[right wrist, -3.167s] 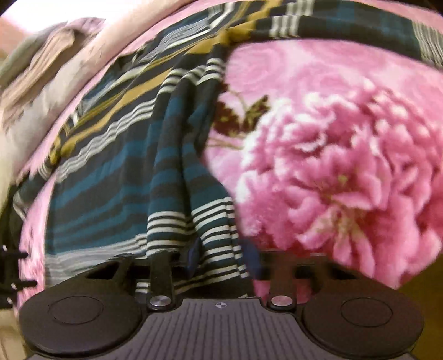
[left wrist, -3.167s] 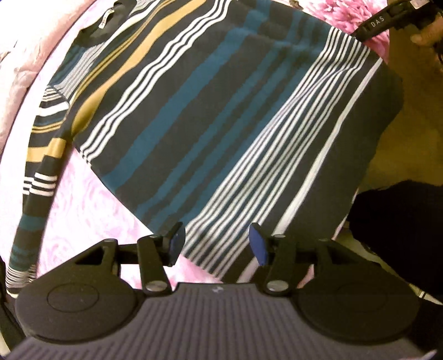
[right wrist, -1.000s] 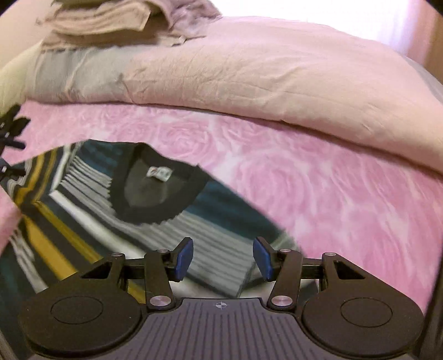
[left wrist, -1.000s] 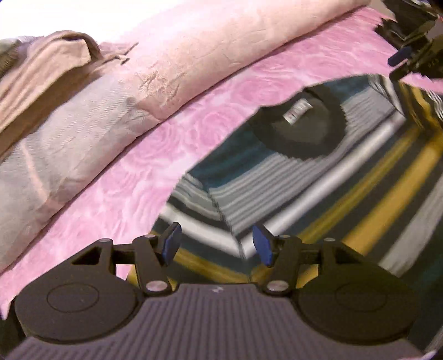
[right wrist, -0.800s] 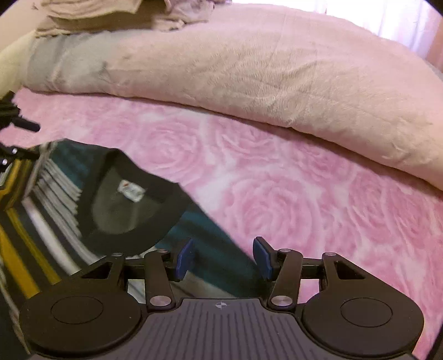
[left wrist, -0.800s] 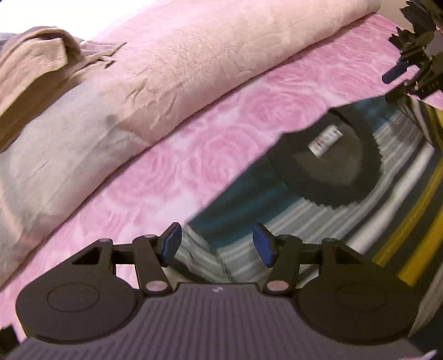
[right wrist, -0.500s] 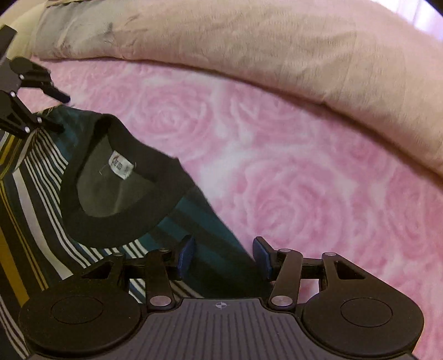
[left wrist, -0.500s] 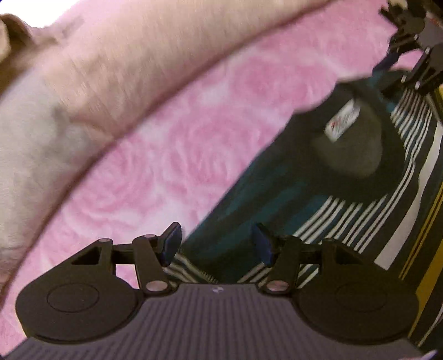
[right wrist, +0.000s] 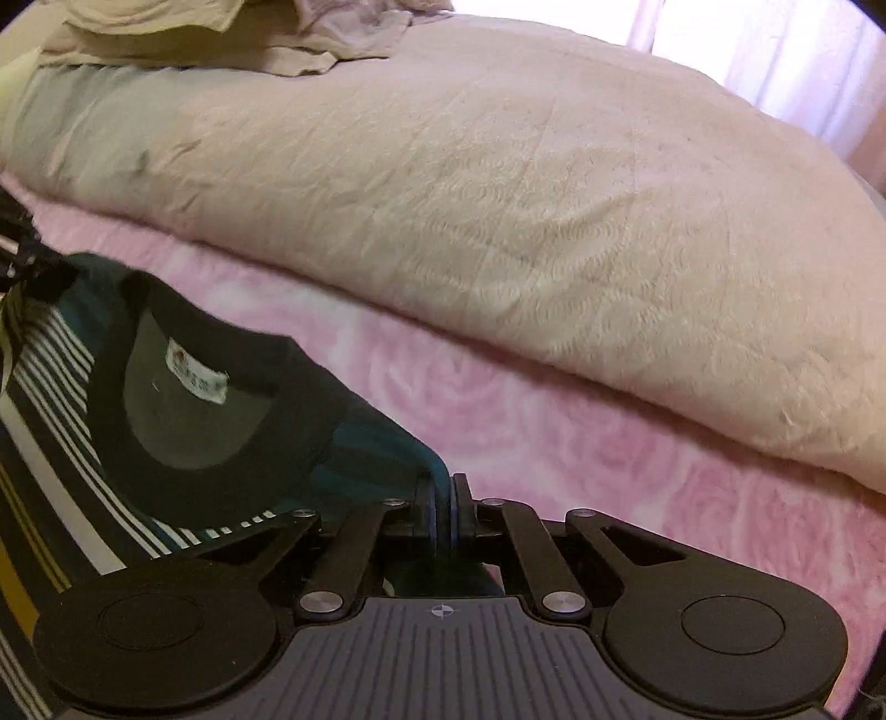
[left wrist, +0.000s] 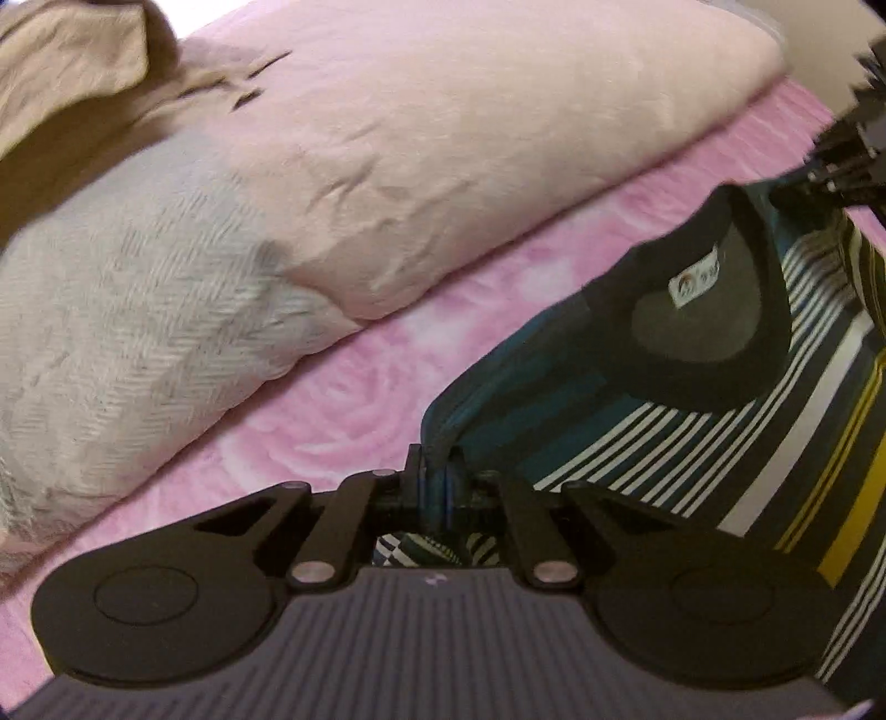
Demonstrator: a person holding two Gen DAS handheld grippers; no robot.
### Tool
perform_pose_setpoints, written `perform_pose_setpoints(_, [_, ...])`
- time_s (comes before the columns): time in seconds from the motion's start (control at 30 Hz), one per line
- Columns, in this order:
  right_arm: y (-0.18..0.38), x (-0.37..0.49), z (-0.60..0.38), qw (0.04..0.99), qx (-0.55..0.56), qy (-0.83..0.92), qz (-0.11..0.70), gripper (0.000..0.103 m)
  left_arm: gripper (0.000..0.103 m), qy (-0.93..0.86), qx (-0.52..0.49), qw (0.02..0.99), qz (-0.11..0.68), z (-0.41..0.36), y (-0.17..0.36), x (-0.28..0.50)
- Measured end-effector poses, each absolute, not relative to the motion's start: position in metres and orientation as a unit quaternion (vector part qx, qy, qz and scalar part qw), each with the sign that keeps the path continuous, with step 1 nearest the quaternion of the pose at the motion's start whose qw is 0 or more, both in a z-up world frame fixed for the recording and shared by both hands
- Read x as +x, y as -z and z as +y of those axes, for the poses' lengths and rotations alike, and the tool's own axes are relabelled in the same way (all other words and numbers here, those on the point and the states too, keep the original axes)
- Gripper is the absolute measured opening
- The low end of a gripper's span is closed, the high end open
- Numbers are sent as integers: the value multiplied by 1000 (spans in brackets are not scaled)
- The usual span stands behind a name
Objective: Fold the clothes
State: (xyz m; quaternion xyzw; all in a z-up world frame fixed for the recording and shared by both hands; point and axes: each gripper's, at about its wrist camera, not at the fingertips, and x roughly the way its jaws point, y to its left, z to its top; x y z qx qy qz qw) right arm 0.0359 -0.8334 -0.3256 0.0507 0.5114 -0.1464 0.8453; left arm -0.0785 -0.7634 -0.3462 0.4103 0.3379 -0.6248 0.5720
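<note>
A dark striped sweater (left wrist: 692, 410) with teal, white and yellow bands lies on the pink rose-print bedspread (left wrist: 343, 387). Its black collar and white label (left wrist: 695, 277) face up. My left gripper (left wrist: 434, 476) is shut on the sweater's left shoulder corner. My right gripper (right wrist: 443, 509) is shut on the right shoulder corner of the sweater (right wrist: 183, 443), next to the collar and label (right wrist: 196, 374). The right gripper shows at the right edge of the left wrist view (left wrist: 847, 160). The left gripper shows at the left edge of the right wrist view (right wrist: 14, 249).
A long pale pink and grey bolster of bedding (left wrist: 310, 183) runs along the far side of the bed; it also shows in the right wrist view (right wrist: 526, 210). Folded beige cloth (right wrist: 183, 33) is piled on its left end. Pink bedspread (right wrist: 637, 471) lies between the sweater and the bolster.
Both grippers were open over the sweater's shoulders half a second ago. Both have since closed on the shoulder corners beside the collar.
</note>
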Motion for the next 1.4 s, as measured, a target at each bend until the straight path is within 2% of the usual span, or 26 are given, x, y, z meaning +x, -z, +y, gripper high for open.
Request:
perform_pose_setpoints(0.07, [348,40,-832,834,61,144,529,3,17,611,415,578,347,-767,357,-80])
perform_pose_setpoints(0.1, [356,39,-830,831,61,150,532,6,23,602,417,584,349,-768,361,-80])
perform_pose_setpoints(0.13, [362,39,-828,829,61,157,533,15,26,597,417,591,347,-766,361,-79])
perform_pose_setpoints(0.17, [361,34,-825,835,56,161,524,45,28,594,416,598,343,-763,360,-79])
perform_pose_setpoints(0.2, [359,29,-823,841,50,164,513,65,29,592,416,602,337,-759,357,-79])
perform_pose_setpoints(0.23, [355,20,-822,848,60,172,499,67,29,591,416,607,331,-755,354,-79])
perform_pose_setpoints(0.4, [335,-58,-811,851,185,228,435,67,30,609,407,609,306,-715,335,-100])
perform_pose_setpoints(0.47, [337,-102,-796,836,243,242,428,67,31,624,408,587,316,-691,335,-120])
perform_pose_setpoints(0.6, [365,-193,-772,786,305,269,466,67,35,629,459,536,326,-646,356,-162])
perform_pose_setpoints(0.67, [360,-236,-766,788,326,279,441,67,35,624,495,520,308,-630,366,-178])
perform_pose_setpoints(0.77, [344,-280,-763,775,325,311,443,67,35,620,523,513,282,-610,364,-196])
perform_pose_setpoints(1.1, [336,-443,-776,668,382,472,429,67,40,637,535,468,297,-578,346,-283])
perform_pose_setpoints(1.17, [337,-473,-776,644,408,505,404,67,40,645,539,453,297,-574,346,-306])
perform_pose_setpoints(1.3, [311,-503,-770,655,374,560,342,67,41,662,542,428,290,-572,341,-346])
perform_pose_setpoints(1.4, [305,-506,-782,678,346,545,352,67,42,677,545,408,278,-578,340,-371])
